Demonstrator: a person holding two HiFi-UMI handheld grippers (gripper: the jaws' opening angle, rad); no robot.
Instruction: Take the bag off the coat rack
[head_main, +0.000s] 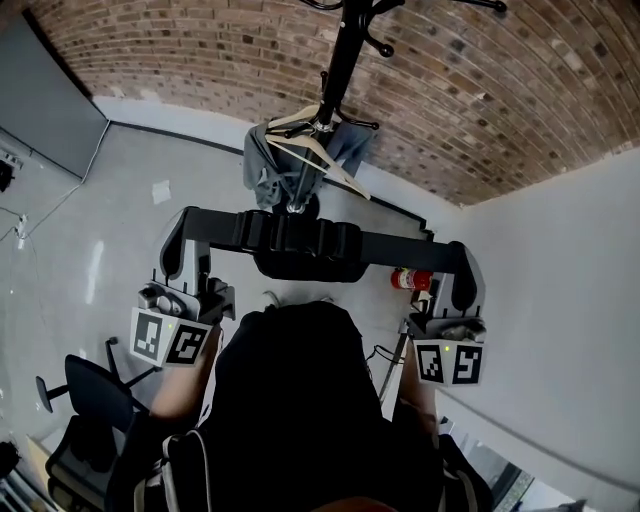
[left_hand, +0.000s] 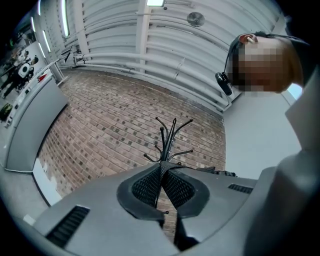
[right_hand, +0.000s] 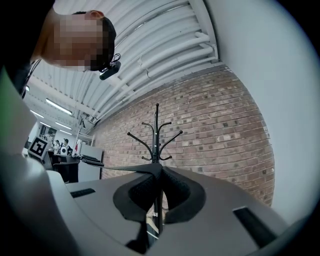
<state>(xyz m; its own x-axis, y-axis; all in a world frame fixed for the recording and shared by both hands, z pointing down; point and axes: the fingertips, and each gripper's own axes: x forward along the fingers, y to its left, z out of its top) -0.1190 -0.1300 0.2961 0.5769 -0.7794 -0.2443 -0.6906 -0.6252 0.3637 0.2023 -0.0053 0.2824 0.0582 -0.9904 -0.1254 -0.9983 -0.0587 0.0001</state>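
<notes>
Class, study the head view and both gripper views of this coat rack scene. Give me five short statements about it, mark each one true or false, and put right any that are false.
1. The coat rack stands in front of a brick wall. True.
2. The left gripper has its jaws wide apart. False: they are closed on a black strap.
3. A wooden hanger and a grey garment hang on the rack. True.
4. The right gripper is empty. False: it is shut on the same strap, which runs off to the left in its view.
5. In the head view, a red cylinder lies left of the rack. False: it lies to the right, near the white wall.
</notes>
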